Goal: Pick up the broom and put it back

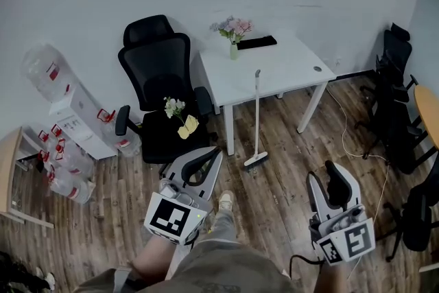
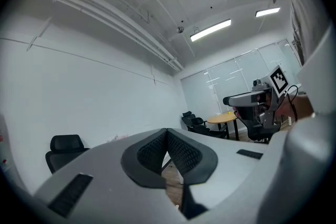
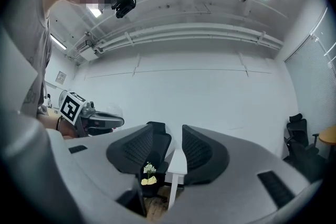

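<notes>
The broom (image 1: 258,120) stands upright against the front edge of the white table (image 1: 288,72), its brush head on the wooden floor. My left gripper (image 1: 206,160) is low at the left, well short of the broom. In the left gripper view its jaws (image 2: 167,134) meet at the tips with nothing between them. My right gripper (image 1: 334,173) is low at the right, also away from the broom. Its jaws (image 3: 176,140) stand apart and hold nothing; the table's corner and leg show through the gap.
A black office chair (image 1: 161,79) with a small bouquet (image 1: 180,119) on its seat stands left of the table. A flower vase (image 1: 233,38) and a black item (image 1: 257,42) sit on the table. Water bottles (image 1: 62,168) crowd the left, dark chairs (image 1: 394,106) the right. A cable (image 1: 346,141) lies on the floor.
</notes>
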